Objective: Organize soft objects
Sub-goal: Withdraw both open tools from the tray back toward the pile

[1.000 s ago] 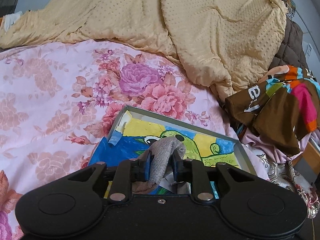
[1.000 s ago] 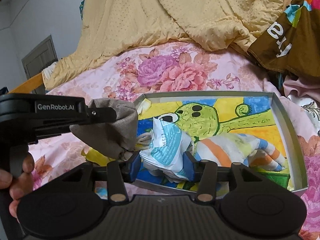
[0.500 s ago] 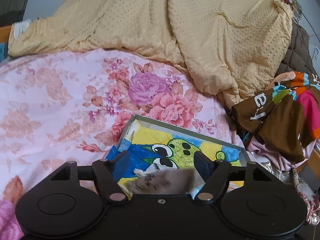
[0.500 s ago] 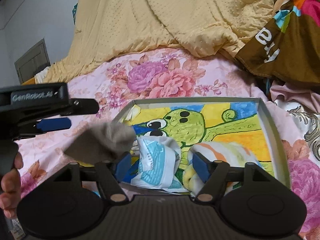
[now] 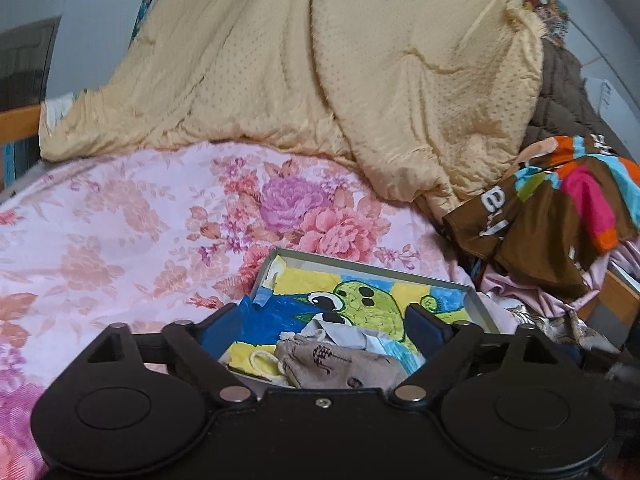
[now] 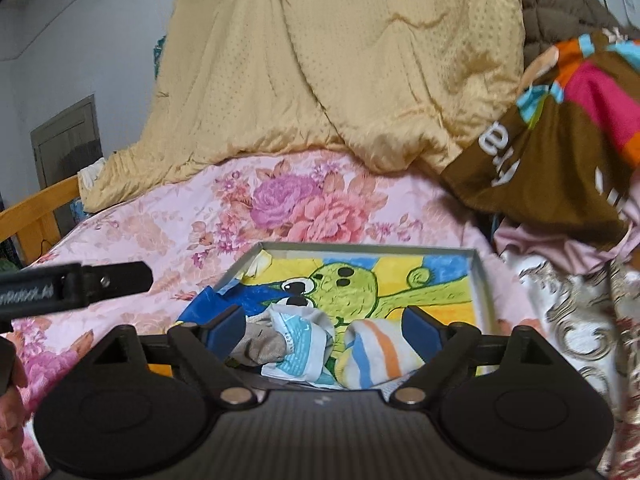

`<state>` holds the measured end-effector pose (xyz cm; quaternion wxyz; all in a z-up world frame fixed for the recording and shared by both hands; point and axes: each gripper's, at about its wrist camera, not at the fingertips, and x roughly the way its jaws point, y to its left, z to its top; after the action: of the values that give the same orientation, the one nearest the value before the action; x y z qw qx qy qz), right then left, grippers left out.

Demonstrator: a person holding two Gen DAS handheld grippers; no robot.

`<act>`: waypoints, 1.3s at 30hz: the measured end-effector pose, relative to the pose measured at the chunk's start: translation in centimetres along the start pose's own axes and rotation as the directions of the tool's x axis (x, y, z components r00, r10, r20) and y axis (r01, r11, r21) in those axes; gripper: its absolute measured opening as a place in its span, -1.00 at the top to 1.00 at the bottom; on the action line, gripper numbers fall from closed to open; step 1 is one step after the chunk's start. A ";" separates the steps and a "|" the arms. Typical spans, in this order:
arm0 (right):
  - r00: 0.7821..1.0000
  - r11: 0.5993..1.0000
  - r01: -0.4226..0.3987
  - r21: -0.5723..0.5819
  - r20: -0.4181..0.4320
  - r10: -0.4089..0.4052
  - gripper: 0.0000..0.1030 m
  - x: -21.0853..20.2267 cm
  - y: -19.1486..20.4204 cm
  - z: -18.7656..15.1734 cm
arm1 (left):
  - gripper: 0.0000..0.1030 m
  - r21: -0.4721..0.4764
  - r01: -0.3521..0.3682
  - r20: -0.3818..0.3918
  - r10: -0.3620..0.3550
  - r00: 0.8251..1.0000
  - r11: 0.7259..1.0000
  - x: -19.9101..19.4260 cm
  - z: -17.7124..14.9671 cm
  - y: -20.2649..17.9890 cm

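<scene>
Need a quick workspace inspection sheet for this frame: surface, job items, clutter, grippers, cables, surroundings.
Surface: pink floral bedsheet, shallow grey tray with a green cartoon picture resting on it.
Job's things: grey-brown drawstring cloth pouch, white-and-blue printed cloth and orange-and-blue striped cloth, all lying in the tray.
Clutter: yellow dotted quilt, brown multicoloured garment, heaped at the back and to the right.
Grippers: left hand-held gripper and right hand-held gripper both opening, pads off the cloths.
Cables: nothing seen.
Surroundings: wooden bed rail, grey door, pale wall.
</scene>
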<state>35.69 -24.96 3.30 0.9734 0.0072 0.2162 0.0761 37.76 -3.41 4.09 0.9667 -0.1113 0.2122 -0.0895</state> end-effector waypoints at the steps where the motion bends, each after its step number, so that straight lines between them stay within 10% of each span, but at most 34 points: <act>1: 1.000 1.000 0.006 -0.015 0.007 -0.005 -0.76 -0.6 0.2 0.0 | -0.80 0.010 0.004 0.010 -0.004 1.000 1.000 -0.8 -0.2 -0.1; 39: 0.997 0.994 0.026 -0.103 0.073 -0.018 -0.99 -17.9 3.4 -6.3 | -0.98 0.069 -0.045 0.024 0.043 0.999 0.997 -18.6 -9.3 1.0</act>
<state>16.57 -24.46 5.26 0.9804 -0.0431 0.1766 0.0761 17.22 -0.03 2.83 0.9740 -0.0741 0.2007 -0.0743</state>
